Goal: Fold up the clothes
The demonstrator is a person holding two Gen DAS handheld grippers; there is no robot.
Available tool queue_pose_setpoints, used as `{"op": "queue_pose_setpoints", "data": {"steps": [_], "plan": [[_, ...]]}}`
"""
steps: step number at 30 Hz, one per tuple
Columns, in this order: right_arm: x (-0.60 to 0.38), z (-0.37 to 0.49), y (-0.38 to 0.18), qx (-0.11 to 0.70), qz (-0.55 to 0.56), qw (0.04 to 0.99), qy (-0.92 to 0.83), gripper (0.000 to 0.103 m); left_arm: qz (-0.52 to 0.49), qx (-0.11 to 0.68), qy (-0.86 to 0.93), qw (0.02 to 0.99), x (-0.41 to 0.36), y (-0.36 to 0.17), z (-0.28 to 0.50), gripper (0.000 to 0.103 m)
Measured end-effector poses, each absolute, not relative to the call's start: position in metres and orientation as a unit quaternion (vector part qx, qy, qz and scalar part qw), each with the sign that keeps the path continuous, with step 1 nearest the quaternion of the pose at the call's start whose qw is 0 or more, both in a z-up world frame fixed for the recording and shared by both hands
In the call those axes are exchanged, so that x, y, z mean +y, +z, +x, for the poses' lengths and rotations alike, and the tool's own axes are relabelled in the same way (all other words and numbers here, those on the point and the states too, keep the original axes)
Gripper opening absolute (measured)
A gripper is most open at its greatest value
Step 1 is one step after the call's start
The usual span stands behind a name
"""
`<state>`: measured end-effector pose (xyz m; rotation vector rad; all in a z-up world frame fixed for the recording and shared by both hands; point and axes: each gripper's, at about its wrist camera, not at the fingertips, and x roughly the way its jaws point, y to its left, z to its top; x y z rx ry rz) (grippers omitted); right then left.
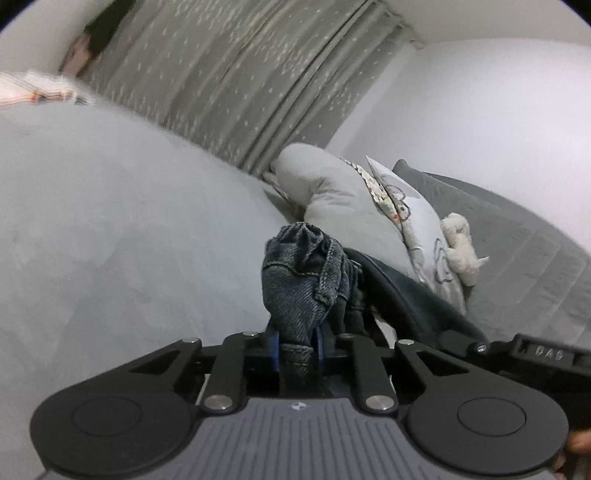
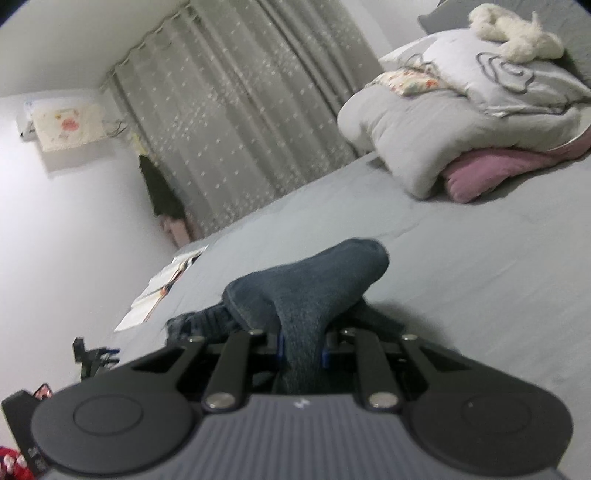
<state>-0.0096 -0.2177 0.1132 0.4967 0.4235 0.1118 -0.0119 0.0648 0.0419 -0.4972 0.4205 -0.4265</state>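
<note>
A: Left gripper point(image 1: 296, 349): fingers were nearly closed, clamped on a bunched wad of the jeans point(image 1: 306, 280). Seam and belt-loop stitching showed in the wad, so it looked like a waistband end. That's a guess.

B: Right side?

A: Same. Right gripper point(image 2: 301, 349) was pinched almost shut on a fold of the same denim, which humped up ahead of the fingers point(image 2: 281, 345). No stitching visible there, so he couldn't tell which part it was.

B: Where was the garment overall?

A: Low over the bed point(image 1: 110, 221). The stretch between the two grips drooped toward the grey sheet; whether it touched, unclear. In the left view the other gripper's black body sat just beside it at the right edge, so both grips were close together.

B: Why hold it that way?

A: Likely two pinch points on one edge, so the cloth could be pulled taut and laid flat before a fold. Deep bites on bunched fabric reduce slip but leave wrinkles. His read: early in the fold, jeans not yet spread.

B: Surroundings?

A: Clear sheet ahead of both grippers, good laying room. Rolled grey duvet point(image 2: 424, 125) with a plush toy point(image 2: 517, 33) on top, well apart at the headboard end. Open papers point(image 2: 162, 288) near the bed's far edge by the curtain point(image 2: 240, 110).

B: Risk?

A: Spreading toward the papers. Otherwise fine.
</note>
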Motion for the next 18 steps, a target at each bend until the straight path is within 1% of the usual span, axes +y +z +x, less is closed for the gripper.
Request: {"op": "queue_pose_setpoints", "data": {"steps": [5,11,18], "plan": [[-0.218,-0.016,0.120,0.184,0.228,0.955,0.031,0.014,-0.204,0.186,-0.190,0.942,0.061,0.055,-0.010,0.015],[-0.221,-0.024,0.128,0.153,0.214,0.965,-0.004,0.013,-0.181,0.163,-0.183,0.953,0.066,0.065,-0.016,0.015],[-0.237,-0.032,0.132,0.129,0.219,0.966,-0.055,0.013,-0.174,0.153,-0.179,0.956,0.068,0.070,-0.019,0.015]]}}
